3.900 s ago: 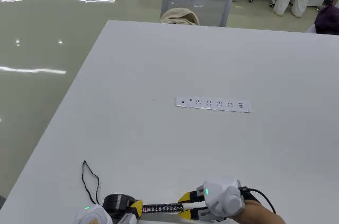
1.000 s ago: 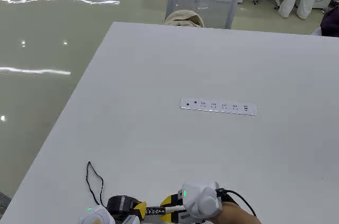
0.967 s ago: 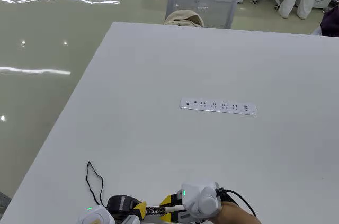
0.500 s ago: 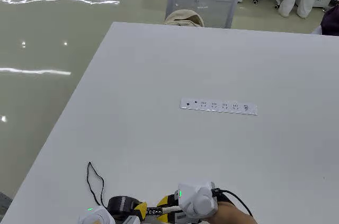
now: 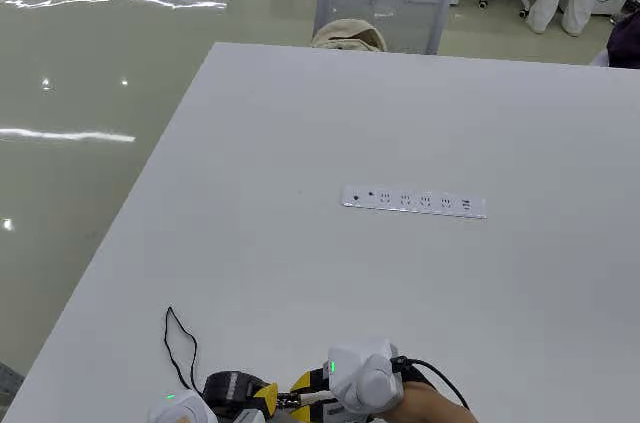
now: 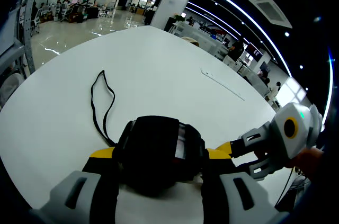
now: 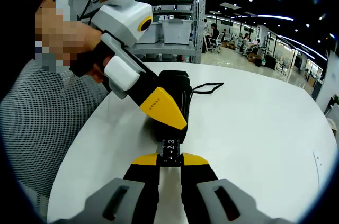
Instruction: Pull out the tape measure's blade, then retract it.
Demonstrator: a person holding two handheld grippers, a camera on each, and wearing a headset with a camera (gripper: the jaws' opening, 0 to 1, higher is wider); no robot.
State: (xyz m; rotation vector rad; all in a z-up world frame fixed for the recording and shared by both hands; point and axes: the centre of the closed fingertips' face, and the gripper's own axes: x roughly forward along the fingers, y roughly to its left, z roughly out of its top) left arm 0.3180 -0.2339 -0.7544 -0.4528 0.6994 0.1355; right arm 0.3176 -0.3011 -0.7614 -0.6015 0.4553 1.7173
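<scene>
Glossy pale flooring runs off to your left and ahead, and a wide white table point(image 5: 400, 123) takes up most of the head view. At its far edge stands a grey mesh-backed chair point(image 5: 375, 5) with something beige draped on it. A white power strip point(image 5: 414, 202) lies flat near the middle of the table, well apart from your work.

Down at the near edge, your two grippers face each other. Your left gripper point(image 6: 159, 153) is clamped across the black case of the tape measure point(image 6: 156, 147), one yellow-tipped jaw on each side, and the case rests on the table. Your right gripper point(image 7: 170, 159) comes in from the other side, its jaws closed together on the blade point(image 7: 170, 149). Only a short length of blade, with black numerals, is drawn out between the case and your right jaws, so the two grippers sit close together.

The thin black lanyard point(image 6: 104, 72) trails from the case and lies in a loose loop on the table beyond it.
</scene>
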